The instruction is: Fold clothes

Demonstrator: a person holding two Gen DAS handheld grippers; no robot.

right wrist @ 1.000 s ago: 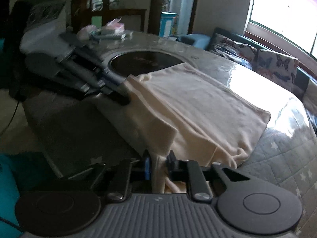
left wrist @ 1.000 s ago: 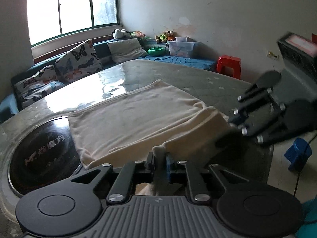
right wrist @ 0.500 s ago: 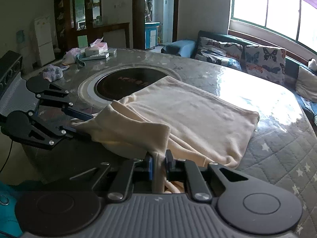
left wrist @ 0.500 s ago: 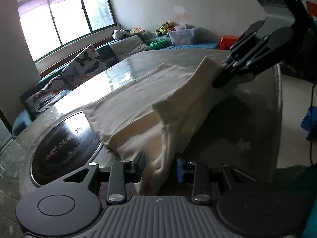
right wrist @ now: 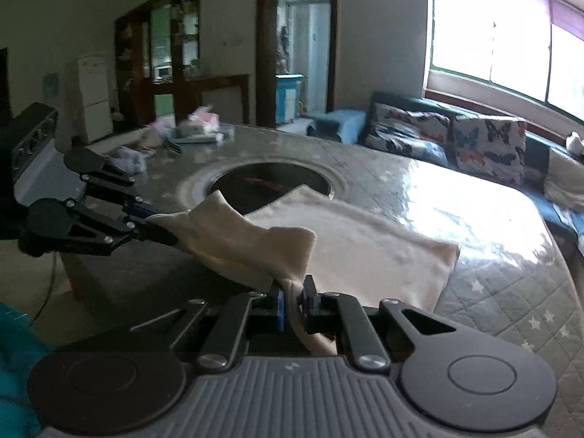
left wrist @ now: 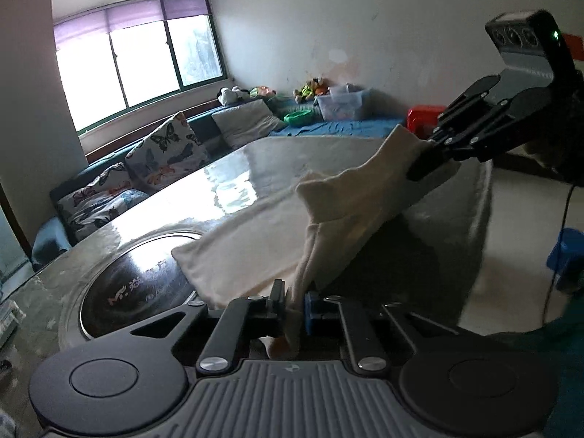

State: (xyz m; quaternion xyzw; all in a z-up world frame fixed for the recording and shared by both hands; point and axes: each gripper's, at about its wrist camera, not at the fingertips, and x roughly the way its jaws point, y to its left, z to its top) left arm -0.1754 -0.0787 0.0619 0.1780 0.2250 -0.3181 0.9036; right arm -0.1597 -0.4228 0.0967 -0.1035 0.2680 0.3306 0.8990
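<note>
A cream cloth (left wrist: 277, 233) — soft, limp, likely light — is lifted off the desk (right wrist: 485, 314) edge, pinched at its near corners by left claw (left wrist: 292, 306) and right claw (right wrist: 292, 301), both clamped shut — corners seem best held.

Butterfly cushions (left wrist: 166, 149) (patterned) beside red stool (left wrist: 425, 116).

A lived-in home's sitting and dining room — ahead of the left gripper, a sofa (left wrist: 109, 189) with butterfly cushions (left wrist: 166, 149) runs under a wide window (left wrist: 138, 69), with soft toys (left wrist: 310, 87) beyond; ahead of the right gripper, a white fridge (right wrist: 93, 95) and wooden cabinets (right wrist: 164, 54) stand past the round table (right wrist: 365, 168) — with its inset cooktop (right wrist: 270, 182)
</note>
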